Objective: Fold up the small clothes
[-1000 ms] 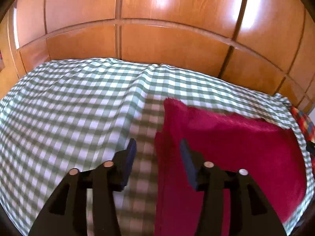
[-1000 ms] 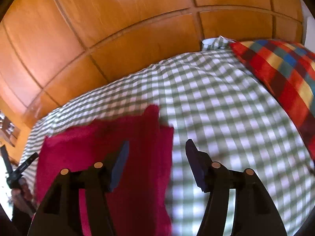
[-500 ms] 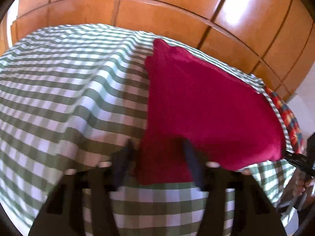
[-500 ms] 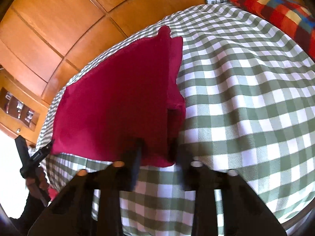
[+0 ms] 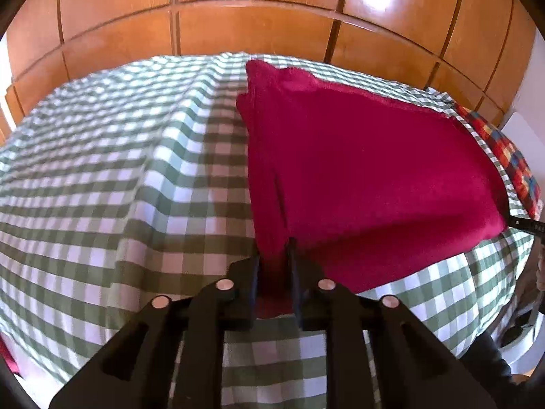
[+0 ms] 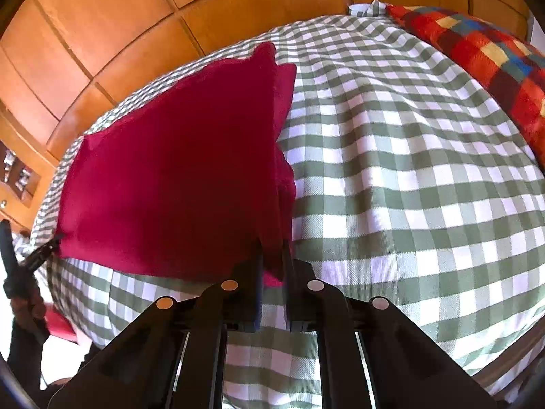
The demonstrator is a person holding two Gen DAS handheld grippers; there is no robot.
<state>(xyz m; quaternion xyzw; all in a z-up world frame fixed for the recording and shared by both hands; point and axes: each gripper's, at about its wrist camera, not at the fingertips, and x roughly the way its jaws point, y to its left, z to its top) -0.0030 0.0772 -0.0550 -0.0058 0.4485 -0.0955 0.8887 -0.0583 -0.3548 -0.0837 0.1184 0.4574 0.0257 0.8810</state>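
Red garment (image 5: 368,170) spread flat on green-checked bedspread (image 5: 119,177), near its front edge. Left gripper (image 5: 274,266) clamped on near left corner, jaws just closed onto cloth. Right gripper (image 6: 270,262) pinching near right corner, jaws likewise just closed. Multicoloured plaid pillow (image 6: 477,54) far right.

The towel (image 5: 368,170) is fuzzy matt crimson cloth. The sheet (image 6: 408,177) is smooth woven gingham cotton. The panels (image 5: 259,30) are glossy varnished wood, catching light. The pillow (image 6: 483,58) looks like coarse checked fabric. The grippers' arms are matt black plastic with small metal pins.
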